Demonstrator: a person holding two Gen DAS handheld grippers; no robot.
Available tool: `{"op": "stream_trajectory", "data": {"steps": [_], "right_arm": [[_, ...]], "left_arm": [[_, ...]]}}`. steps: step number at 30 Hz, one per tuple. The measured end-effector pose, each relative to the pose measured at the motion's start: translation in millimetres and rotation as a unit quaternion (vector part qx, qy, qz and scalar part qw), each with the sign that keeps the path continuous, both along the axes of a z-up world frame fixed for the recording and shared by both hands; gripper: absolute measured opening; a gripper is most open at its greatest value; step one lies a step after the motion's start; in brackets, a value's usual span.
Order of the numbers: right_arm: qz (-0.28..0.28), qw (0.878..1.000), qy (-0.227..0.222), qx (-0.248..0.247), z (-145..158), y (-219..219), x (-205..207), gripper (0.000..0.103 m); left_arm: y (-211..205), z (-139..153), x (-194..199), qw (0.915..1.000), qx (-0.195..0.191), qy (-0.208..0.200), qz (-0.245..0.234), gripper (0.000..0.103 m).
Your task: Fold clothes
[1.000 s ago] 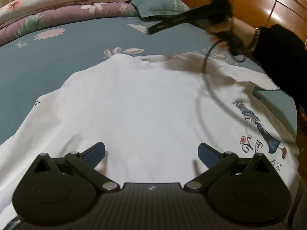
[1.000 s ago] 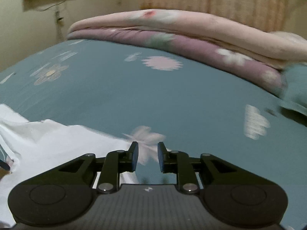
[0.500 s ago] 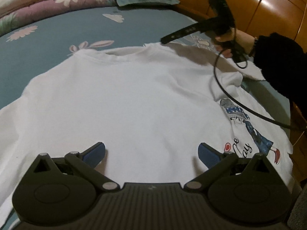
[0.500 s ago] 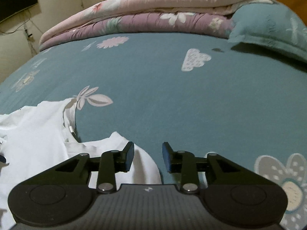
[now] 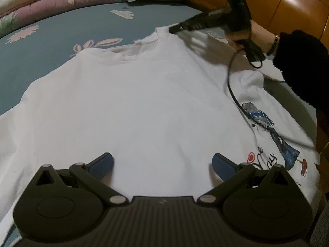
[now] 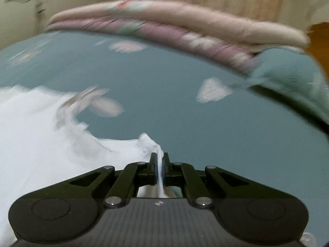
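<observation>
The white T-shirt (image 5: 144, 94) lay spread on the bed (image 5: 51, 47), its long axis running from the hem near the left gripper (image 5: 162, 164) away to the collar at the far end. The right gripper (image 6: 159, 164) was closed on a pinch of the shirt's fabric at the collar's right end, while the left gripper hung spread wide and empty over the hem. Any fold led from the collar end would probably fall to the right gripper, the only one holding cloth, with the shirt's body lying to its left.
</observation>
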State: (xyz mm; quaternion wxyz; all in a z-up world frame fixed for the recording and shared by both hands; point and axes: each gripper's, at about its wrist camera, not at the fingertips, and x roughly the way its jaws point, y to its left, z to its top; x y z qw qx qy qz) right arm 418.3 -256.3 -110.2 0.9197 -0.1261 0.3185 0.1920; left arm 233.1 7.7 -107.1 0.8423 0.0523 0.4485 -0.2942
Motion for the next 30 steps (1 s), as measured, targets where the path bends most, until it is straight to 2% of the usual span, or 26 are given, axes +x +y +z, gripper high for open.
{"op": "stream_trajectory", "data": {"steps": [3, 5, 6, 9, 13, 16, 20, 23, 28, 30], "right_arm": [[-0.025, 0.999, 0.025, -0.021, -16, 5, 11, 0.007], [-0.036, 0.998, 0.026, -0.036, -21, 11, 11, 0.012], [-0.029, 0.999, 0.025, -0.034, -19, 17, 11, 0.017], [0.004, 0.999, 0.025, -0.025, -16, 43, 12, 0.023], [0.048, 0.998, 0.024, -0.015, -12, 76, 13, 0.023], [0.08, 0.996, 0.024, -0.006, -8, 101, 14, 0.024], [0.124, 0.992, 0.027, 0.003, -8, 132, 18, 0.024], [0.153, 0.988, 0.028, -0.019, -18, 150, 10, 0.028], [0.158, 0.986, 0.007, -0.051, -19, 157, 0, 0.034], [0.161, 0.986, -0.003, -0.043, -15, 157, -3, 0.037]], "left_arm": [[3, 1, 1, 1.0, 0.003, -0.002, 0.005, 0.102], [6, 3, 2, 0.9999, 0.005, -0.007, 0.01, 0.102], [9, 6, 4, 0.9998, 0.005, -0.013, 0.012, 0.102], [19, 11, 13, 0.9994, 0.004, -0.025, 0.024, 0.102], [29, 8, 25, 0.9986, -0.002, -0.022, 0.049, 0.102], [32, 2, 23, 0.9983, -0.02, -0.014, 0.054, 0.102], [35, -2, 19, 0.9983, -0.023, -0.01, 0.053, 0.102], [37, -3, 17, 0.9986, -0.024, -0.011, 0.047, 0.102], [41, -6, 16, 0.9984, -0.031, -0.015, 0.045, 0.102], [42, -7, 15, 0.9984, -0.033, -0.019, 0.043, 0.102]]}}
